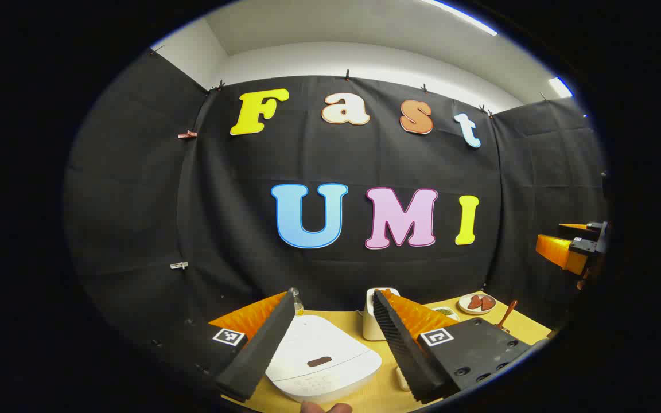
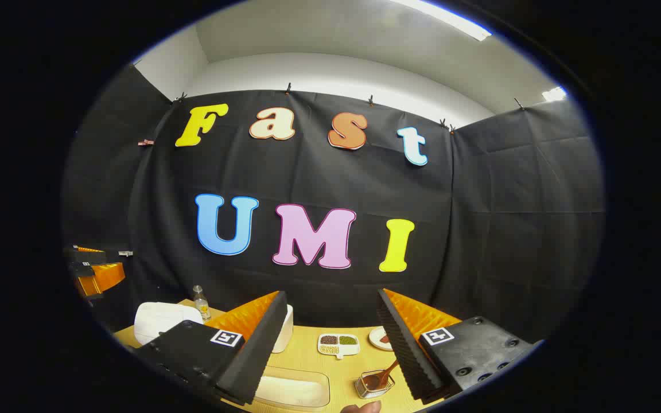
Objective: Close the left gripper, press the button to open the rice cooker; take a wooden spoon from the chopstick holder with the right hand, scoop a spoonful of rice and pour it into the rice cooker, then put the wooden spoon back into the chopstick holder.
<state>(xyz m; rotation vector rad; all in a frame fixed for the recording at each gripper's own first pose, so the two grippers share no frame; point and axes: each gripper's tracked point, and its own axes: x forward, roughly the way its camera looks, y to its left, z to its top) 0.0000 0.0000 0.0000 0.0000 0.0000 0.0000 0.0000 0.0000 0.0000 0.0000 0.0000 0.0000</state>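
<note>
White and closed, the rice cooker (image 1: 322, 358) is sitting on the table (image 1: 376, 396) under the left gripper (image 1: 330, 338), whose fingers are standing apart. The right gripper (image 2: 330, 344) is gaping too, above the wooden spoon (image 2: 382, 376), probably light and stiff, best taken by its handle. No legible labelling is showing.

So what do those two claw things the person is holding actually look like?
Each is a two-finger tool. The left gripper has two long wedge-shaped fingers, black and ribbed on the inner faces, bright orange ridged plastic behind. Black blocks at their bases carry small square black-and-white markers and screw holes. The right gripper looks the same: black ribbed fingers, orange backs, a square marker on each side. No cables are visible.
</note>
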